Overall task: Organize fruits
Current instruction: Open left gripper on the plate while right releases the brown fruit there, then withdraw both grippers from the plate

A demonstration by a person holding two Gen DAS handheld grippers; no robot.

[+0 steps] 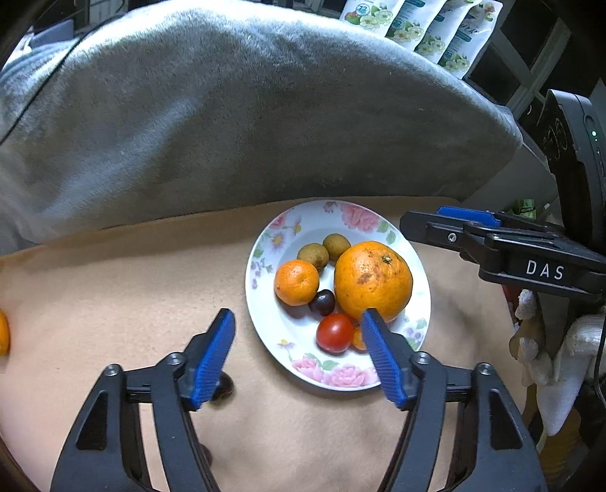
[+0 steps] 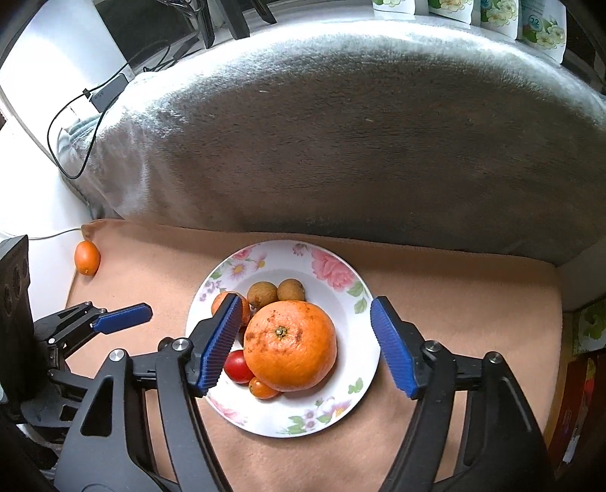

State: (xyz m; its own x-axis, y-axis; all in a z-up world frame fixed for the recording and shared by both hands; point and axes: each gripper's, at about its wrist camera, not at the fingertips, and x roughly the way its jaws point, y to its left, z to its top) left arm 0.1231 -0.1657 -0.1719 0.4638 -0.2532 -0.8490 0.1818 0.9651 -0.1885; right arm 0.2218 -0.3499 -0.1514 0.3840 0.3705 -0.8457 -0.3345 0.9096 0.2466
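Note:
A floral white plate [image 1: 303, 223] [image 2: 352, 280] sits on a tan cloth. In it lie a big orange [image 1: 373, 280] [image 2: 289, 346], a small mandarin [image 1: 296, 282] [image 2: 221, 301], two brown longans [image 1: 325, 249] [image 2: 276, 292], a dark cherry [image 1: 322, 302], a red tomato [image 1: 335, 333] [image 2: 238, 366] and a small orange tomato [image 2: 262, 388]. My left gripper [image 1: 297, 316] is open and empty at the plate's near left rim. My right gripper [image 2: 305, 304] is open above the plate, its jaws on either side of the big orange. A kumquat [image 2: 87, 258] [image 1: 3, 333] lies at the cloth's left edge.
A grey plush blanket [image 1: 227, 113] [image 2: 341, 132] rises behind the cloth. Tissue packs [image 1: 424, 22] stand at the back. Cables and an adapter [image 2: 108, 91] lie at the far left on a white surface. A dark small fruit [image 1: 223, 384] lies under my left finger.

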